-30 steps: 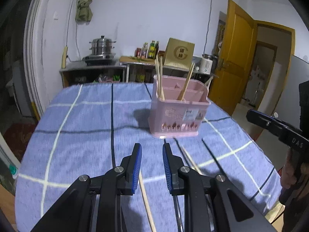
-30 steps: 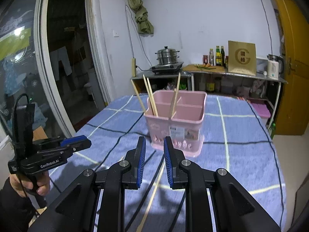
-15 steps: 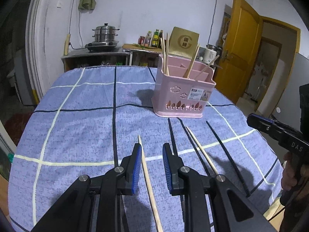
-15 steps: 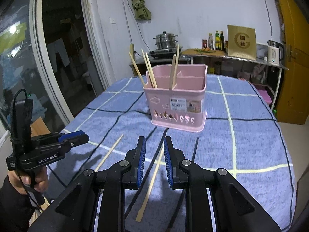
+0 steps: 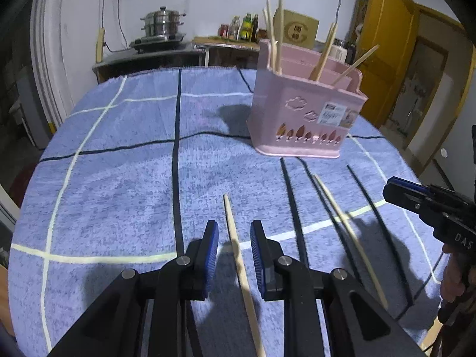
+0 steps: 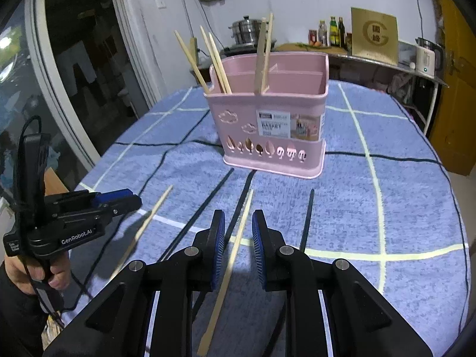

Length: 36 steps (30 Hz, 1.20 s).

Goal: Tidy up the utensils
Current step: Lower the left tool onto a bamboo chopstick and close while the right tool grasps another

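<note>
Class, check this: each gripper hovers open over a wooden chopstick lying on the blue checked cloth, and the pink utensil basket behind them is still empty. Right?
Not quite. The pink utensil basket is not empty: the right wrist view shows several wooden chopsticks standing in it. The rest holds: the left gripper and the right gripper each straddle a chopstick on the cloth.

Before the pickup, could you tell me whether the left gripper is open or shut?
Open: the left gripper has a wooden chopstick between its blue pads, gaps both sides.

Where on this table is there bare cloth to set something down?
Free: the wide stretch left of the pink basket, and the cloth to its right. Crowded: the strip in front of the basket, where wooden chopsticks and black chopsticks lie.
</note>
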{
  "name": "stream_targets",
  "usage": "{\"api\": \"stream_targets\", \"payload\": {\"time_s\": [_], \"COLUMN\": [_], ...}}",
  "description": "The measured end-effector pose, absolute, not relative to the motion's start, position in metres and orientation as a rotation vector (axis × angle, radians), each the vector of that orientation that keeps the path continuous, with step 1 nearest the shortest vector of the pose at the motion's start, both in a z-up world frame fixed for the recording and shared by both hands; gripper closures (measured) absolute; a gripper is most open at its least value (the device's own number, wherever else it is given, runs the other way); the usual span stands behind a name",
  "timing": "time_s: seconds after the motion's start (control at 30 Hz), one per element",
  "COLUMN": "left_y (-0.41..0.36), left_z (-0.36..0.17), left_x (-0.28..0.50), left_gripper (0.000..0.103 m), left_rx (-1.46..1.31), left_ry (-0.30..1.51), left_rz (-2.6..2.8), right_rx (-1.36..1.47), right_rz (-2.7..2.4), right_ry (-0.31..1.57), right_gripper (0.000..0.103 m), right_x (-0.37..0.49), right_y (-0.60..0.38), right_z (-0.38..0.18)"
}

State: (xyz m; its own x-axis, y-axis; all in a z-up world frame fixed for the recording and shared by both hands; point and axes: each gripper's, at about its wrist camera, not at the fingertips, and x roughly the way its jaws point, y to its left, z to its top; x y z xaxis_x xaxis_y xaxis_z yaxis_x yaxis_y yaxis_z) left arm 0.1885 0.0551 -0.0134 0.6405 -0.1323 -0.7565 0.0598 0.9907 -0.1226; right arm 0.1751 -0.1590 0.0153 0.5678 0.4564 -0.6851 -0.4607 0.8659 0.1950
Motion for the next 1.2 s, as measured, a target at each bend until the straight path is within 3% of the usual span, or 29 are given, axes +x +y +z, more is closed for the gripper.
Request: {"api": "stream_targets", "payload": {"time_s": [0.77,0.87,1.2], "left_y": [0.042,0.036,0.029], "left_z": [-0.040,-0.041,-0.041], "left_x": [0.233,0.231,0.228], "left_gripper": [0.081,0.081,0.097], "left_rx": [-0.022,0.012,0.029], "left_ry": [0.946,0.935,0.935], "left_rz": [-0.075,-0.050,-0.030], "right_rx": [-0.105,-0.136,-0.153], "right_rz": [0.489,0.469,0.467], "right_ry": [0.957,0.950,0.942], "right_gripper": [0.083,0.092,0.098], "right_x": [0.238,0.236,0.235], "right_y": [-0.119,-0.116,-0.111], "right_z": [-0.032,-0.032,-0.034]}}
